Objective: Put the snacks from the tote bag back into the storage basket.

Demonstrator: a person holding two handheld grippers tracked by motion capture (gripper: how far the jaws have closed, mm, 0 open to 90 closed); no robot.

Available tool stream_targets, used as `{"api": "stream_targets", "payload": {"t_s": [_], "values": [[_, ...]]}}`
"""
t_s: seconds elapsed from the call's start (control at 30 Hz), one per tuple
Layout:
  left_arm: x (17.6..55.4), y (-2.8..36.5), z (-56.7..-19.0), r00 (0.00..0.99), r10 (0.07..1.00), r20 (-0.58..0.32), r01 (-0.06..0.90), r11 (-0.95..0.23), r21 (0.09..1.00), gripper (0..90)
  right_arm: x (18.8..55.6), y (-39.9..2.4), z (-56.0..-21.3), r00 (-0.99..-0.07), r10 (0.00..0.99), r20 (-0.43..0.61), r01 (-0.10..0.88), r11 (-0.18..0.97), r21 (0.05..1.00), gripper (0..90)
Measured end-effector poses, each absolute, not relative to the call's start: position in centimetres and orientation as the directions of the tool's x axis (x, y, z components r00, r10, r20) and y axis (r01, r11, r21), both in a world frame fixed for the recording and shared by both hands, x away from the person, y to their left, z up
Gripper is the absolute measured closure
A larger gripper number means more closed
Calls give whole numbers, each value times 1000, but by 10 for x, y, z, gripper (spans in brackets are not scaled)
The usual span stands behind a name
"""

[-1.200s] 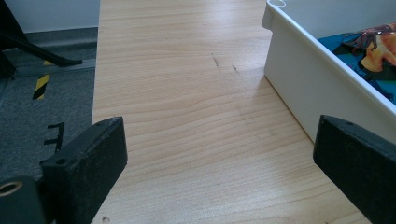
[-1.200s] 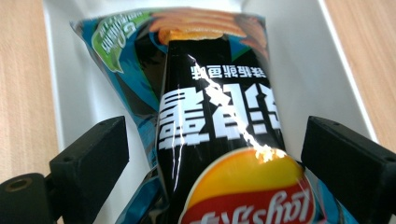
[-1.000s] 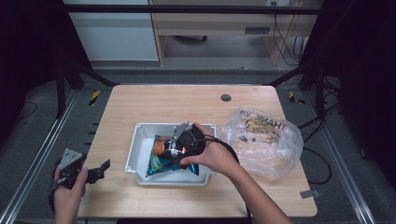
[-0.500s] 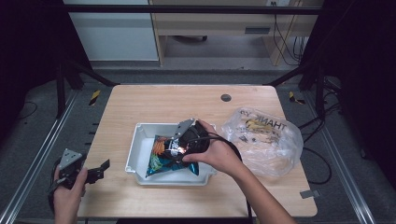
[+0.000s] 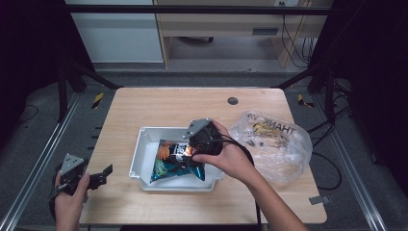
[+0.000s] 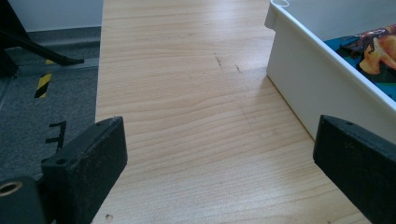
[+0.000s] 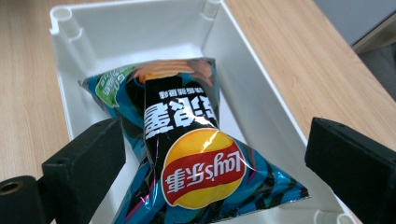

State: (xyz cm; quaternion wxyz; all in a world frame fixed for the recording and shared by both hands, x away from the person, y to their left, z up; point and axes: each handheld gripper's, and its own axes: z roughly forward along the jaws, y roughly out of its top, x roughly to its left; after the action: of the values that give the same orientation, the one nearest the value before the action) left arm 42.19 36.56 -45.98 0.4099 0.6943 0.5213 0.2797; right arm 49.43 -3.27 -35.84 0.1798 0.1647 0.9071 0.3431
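Chips lay in the white plastic tray [image 5: 137, 159] near the middle of the pale wood-grain table [image 5: 159, 108]: one glossy blue-and-black chip bag [image 5: 179, 163], puffed and crinkled, with a red-and-yellow roundel on its face, resting on the tray floor and leaning toward the wall nearer the person. In the right gripper view the bag [image 7: 196, 158] took up much of the tray's length, with bare white floor beyond its far end and a narrow strip along the straight, smooth side wall [image 7: 247, 100]. The right gripper [image 5: 195, 144] hung over the bag's right end, its blocky black jaws spread wide to either side of the bag and clasping nothing [image 7: 215, 158]; the bag sat between them untouched. The left gripper [image 5: 103, 175] rested low at the table's near left corner, well apart from the tray, jaws likewise gaping and empty [image 6: 219, 154], with only bare, faintly scuffed board between them. In that view the tray's thick rounded rim and flat outer wall [image 6: 303, 88] rose just to the right, and the table's left edge dropped to grey carpet [image 6: 46, 93]. A crumpled clear plastic sack [image 5: 276, 144], printed with dark lettering, sat just right of the tray, near the right hand. The far half of the table was open board, broken by one small round cable port [image 5: 233, 101].
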Motion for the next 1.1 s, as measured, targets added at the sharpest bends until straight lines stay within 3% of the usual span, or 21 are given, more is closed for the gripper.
{"api": "stream_targets", "payload": {"t_s": [0.27, 0.7, 1.1], "values": [[423, 358, -461, 322, 947, -10, 499, -160, 852, 26, 490, -47, -346, -840, 503, -204, 206, 643, 737, 48], [421, 363, -461, 297, 954, -33, 504, -127, 855, 26, 479, -83, -324, -765, 612, -203, 239, 562, 791, 48], [421, 364, -461, 280, 960, -13, 494, -133, 859, 32, 473, -109, -312, -720, 662, -206, 246, 522, 817, 48]]}}
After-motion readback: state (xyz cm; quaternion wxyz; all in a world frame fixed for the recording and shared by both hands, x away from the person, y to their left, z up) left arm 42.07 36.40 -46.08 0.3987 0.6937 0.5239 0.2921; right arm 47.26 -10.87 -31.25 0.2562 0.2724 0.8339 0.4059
